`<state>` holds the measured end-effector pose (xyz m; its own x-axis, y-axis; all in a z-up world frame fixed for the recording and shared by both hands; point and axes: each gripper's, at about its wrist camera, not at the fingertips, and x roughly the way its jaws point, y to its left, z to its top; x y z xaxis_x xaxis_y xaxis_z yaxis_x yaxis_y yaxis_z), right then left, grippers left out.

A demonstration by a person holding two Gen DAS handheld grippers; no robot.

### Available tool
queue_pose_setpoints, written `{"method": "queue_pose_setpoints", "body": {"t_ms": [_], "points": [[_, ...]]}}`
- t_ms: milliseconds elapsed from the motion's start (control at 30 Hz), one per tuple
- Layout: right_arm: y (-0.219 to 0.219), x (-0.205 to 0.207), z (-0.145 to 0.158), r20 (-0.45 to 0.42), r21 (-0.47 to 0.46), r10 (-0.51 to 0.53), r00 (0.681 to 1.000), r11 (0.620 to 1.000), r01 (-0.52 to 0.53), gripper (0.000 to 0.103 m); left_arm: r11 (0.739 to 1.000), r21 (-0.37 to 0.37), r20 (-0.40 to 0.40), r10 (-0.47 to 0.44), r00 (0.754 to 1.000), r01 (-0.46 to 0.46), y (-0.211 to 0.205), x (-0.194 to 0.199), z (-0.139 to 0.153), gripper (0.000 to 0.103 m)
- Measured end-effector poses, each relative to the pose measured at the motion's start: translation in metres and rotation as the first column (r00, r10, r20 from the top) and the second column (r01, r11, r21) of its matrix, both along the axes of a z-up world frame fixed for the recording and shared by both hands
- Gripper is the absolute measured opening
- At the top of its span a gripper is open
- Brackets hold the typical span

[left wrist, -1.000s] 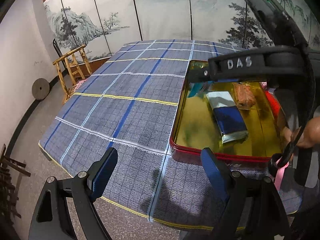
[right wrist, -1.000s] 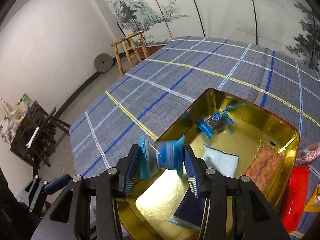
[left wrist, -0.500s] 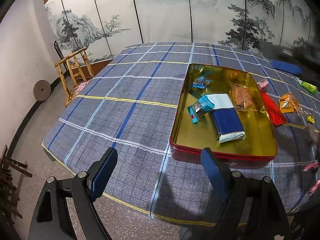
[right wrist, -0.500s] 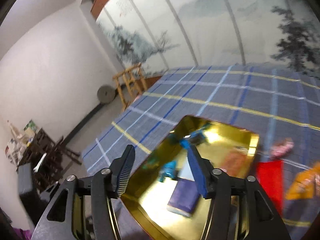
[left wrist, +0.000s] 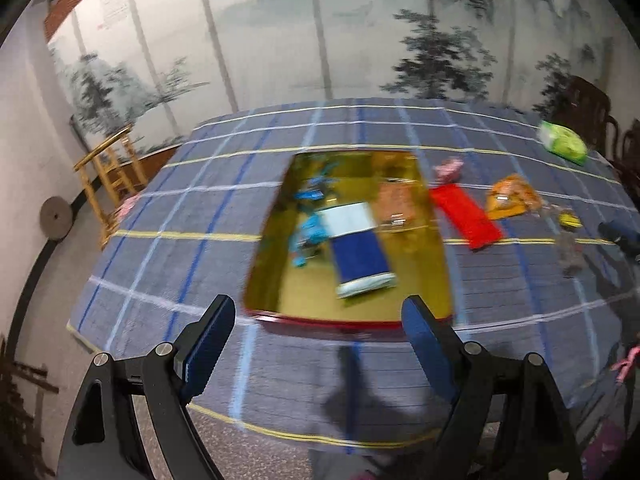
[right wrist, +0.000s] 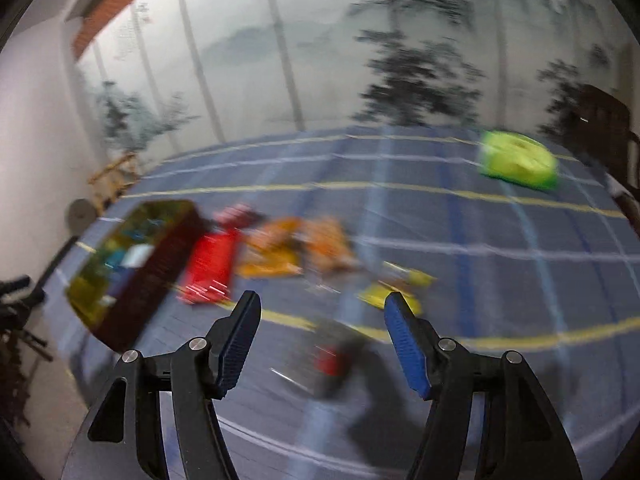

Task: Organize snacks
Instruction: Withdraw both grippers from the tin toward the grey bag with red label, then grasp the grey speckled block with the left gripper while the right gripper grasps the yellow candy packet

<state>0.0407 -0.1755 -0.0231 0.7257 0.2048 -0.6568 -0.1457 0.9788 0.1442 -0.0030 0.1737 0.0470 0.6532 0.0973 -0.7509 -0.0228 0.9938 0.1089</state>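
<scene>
A gold tin with a red rim point(left wrist: 434, 280) sits on the blue plaid tablecloth and holds a blue-and-white packet point(left wrist: 360, 256), blue-wrapped sweets point(left wrist: 310, 228) and a clear packet of brown snacks point(left wrist: 398, 204). My left gripper point(left wrist: 318, 340) is open and empty above the table's near edge, in front of the tin. My right gripper point(right wrist: 322, 328) is open and empty over loose snacks to the right of the tin point(right wrist: 132, 292): a red packet point(right wrist: 210, 268), orange packets point(right wrist: 288, 248), small yellow sweets point(right wrist: 384, 296) and a dark red-marked packet point(right wrist: 336, 356). The right view is blurred.
A green packet point(right wrist: 518, 160) lies far right on the table; it also shows in the left wrist view point(left wrist: 562, 142). A pink sweet point(left wrist: 450, 168) lies beside the tin. A wooden chair point(left wrist: 110, 176) stands off the table's left side. Painted screens stand behind.
My right gripper let go of the blue-wrapped sweet into the tin, opened, and swung right over the loose snacks. My left gripper has turned right and drawn back a little.
</scene>
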Motion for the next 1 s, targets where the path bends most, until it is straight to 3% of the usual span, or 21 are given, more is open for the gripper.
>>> {"method": "queue_pose_setpoints", "body": {"t_ms": [167,433,533,633,833,1000], "points": [[-0.048,-0.009,-0.020,-0.026,-0.011,-0.078,0.997,0.997,0.078,0.065,0.987,-0.113,-0.059,-0.117,0.991,0.110,-0.043,0.015,0.010,0.083],[-0.082,-0.016,-0.028,-0.009,0.033,-0.088,0.996,0.996,0.088,0.065,0.957,-0.205,-0.161,-0.239,0.958,0.205,-0.117,0.052,0.001,0.082],[-0.091,-0.015,-0.031,-0.005,0.036,-0.090,0.996,0.995,0.090,0.066,0.929,-0.255,-0.190,-0.318,0.929,0.266,-0.147,0.063,-0.007,0.082],[-0.101,-0.013,-0.036,-0.016,0.068,-0.093,0.996,0.993,0.094,0.067,0.897,-0.281,-0.236,-0.410,0.881,0.342,-0.187,0.080,-0.020,0.082],[-0.111,-0.014,-0.038,-0.005,0.128,-0.083,0.997,0.988,0.083,0.067,0.874,-0.282,-0.307,-0.472,0.827,0.395,-0.244,0.109,-0.050,0.082],[-0.109,-0.014,-0.040,0.001,0.132,-0.051,0.999,0.990,0.051,0.068,0.876,-0.203,-0.351,-0.482,0.803,0.437,-0.276,0.119,-0.074,0.081]]}}
